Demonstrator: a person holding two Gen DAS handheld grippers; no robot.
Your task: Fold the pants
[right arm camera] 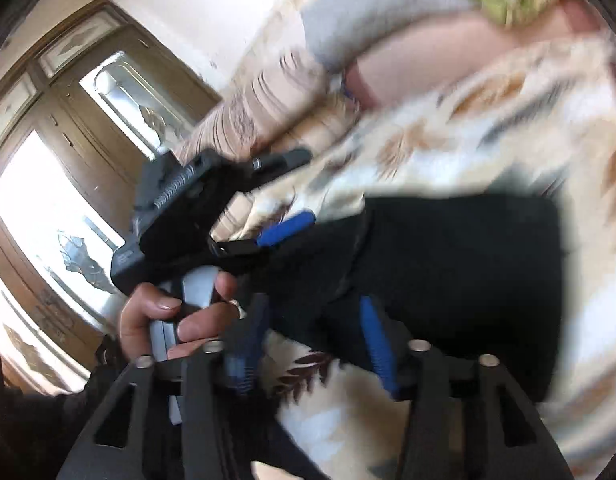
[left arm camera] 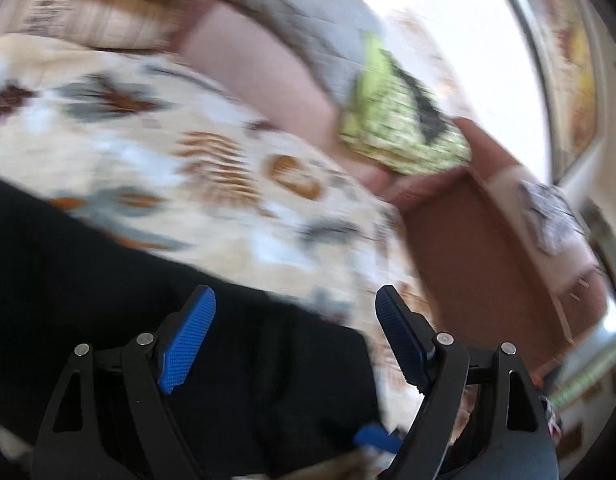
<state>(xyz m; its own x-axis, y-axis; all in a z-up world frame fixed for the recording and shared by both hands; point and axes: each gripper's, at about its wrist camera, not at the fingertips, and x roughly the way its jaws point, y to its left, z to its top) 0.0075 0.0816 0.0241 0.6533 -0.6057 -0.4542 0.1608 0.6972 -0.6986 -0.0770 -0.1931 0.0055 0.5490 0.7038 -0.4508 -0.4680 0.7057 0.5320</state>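
A: Where are the black fabric pants (left arm camera: 156, 320)?
B: I see them on the leaf-patterned cream bedspread (left arm camera: 196, 160). Left gripper (left arm camera: 296, 300) wide, empty. Right gripper (right arm camera: 308, 332) parted, apparently clear of cloth; blurred.

Matt black cloth pants (left arm camera: 108, 280) on a leaf-printed fabric bedspread (left arm camera: 188, 160) — textured blue plastic fingers (left arm camera: 188, 336).

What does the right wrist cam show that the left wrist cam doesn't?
Right wrist only: the hand holding the left gripper from the side, and a brown glazed door.
Left wrist only: a framed picture on the wall and a brown side unit.
Both: the black pants on the leaf-print bedspread, a green pillow, and open jaws with nothing gripped; right gripper.
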